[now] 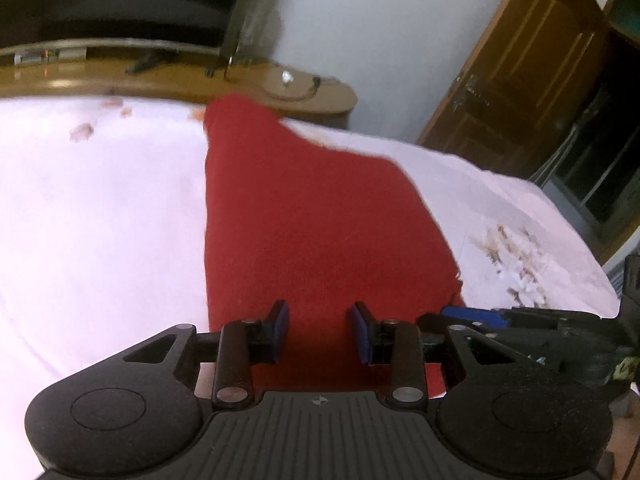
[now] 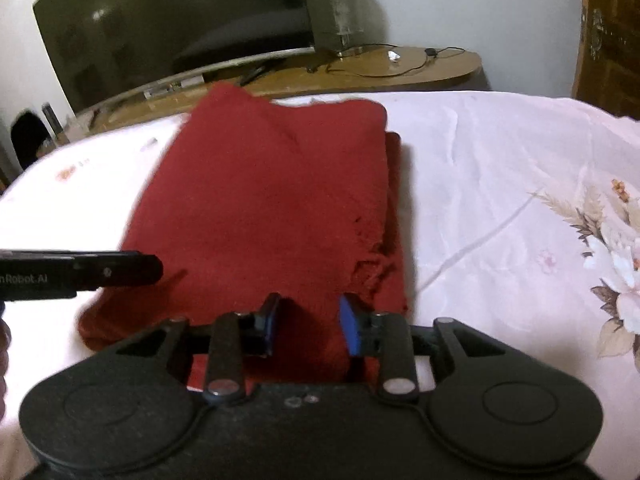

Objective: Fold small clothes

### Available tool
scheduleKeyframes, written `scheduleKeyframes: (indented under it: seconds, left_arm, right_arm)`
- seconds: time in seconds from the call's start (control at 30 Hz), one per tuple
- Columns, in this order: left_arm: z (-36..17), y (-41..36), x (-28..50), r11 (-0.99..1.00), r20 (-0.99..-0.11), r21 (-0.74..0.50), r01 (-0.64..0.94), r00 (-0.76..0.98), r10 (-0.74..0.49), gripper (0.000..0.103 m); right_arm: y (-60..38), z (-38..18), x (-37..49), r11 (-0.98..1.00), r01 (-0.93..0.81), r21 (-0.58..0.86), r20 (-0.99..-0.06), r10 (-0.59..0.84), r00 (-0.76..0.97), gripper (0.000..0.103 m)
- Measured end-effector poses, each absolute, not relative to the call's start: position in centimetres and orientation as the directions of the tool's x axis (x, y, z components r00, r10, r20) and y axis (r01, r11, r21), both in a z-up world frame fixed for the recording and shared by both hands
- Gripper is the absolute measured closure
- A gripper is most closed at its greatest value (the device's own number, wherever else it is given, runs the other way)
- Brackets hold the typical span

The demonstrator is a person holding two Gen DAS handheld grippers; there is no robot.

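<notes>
A folded red garment (image 2: 264,208) is laid flat on a bed covered by a pale floral sheet (image 2: 500,184). Its near edge is straddled by the left hand-held gripper (image 1: 319,330) and the right hand-held gripper (image 2: 306,326), both shown spread, with nothing pinched. A television (image 2: 168,28) is seen beyond on a wooden surface (image 2: 400,68).

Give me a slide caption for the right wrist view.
Right gripper open over folded red cloth on floral bedsheet.
</notes>
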State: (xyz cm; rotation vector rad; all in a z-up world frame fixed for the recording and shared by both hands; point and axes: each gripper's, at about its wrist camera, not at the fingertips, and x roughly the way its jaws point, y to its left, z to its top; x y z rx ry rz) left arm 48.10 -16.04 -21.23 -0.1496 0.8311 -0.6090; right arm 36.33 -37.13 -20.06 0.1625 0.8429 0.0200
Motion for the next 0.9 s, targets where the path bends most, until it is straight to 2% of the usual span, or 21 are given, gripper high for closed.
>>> scheduleKeyframes:
  seconds: [0.13, 0.27, 0.43, 0.67, 0.8, 0.9]
  left_arm:
    - [-20.0, -15.8, 49.7, 0.827, -0.636, -0.360, 0.432, 0.535, -0.556, 0.068]
    - [-20.1, -15.9, 51.4, 0.837, -0.639, -0.370, 0.403, 0.543, -0.545, 0.068]
    - [-19.9, -17.7, 53.3, 0.847, -0.639, -0.322, 0.423, 0.563, -0.524, 0.068]
    - [-20.9, -19.9, 55.8, 0.868, -0.656, -0.277, 0.412, 0.579, -0.484, 0.068]
    - [-21.3, -20.6, 56.0, 0.870, -0.658, -0.247, 0.426, 0.585, -0.473, 0.068]
    - [-20.7, -20.6, 56.1, 0.873, -0.653, -0.247, 0.421, 0.594, -0.470, 0.068]
  right_arm:
    - [-38.1, -17.7, 36.6, 0.971, 0.054, 0.233, -0.667, 0.119, 0.736, 0.068]
    - [-38.0, -16.6, 39.0, 0.978, 0.050, 0.202, -0.643, 0.094, 0.760, 0.066]
    - [-37.8, -16.3, 41.4, 0.979, 0.056, 0.196, -0.618, 0.079, 0.782, 0.066]
    - [-37.4, -17.9, 44.2, 0.983, 0.081, 0.163, -0.616, 0.037, 0.787, 0.066]
    - [-37.2, -20.3, 45.6, 0.991, 0.094, 0.093, -0.683, -0.005, 0.730, 0.063]
    - [-37.6, -20.0, 45.6, 0.990, 0.087, 0.110, -0.678, 0.011, 0.735, 0.063]
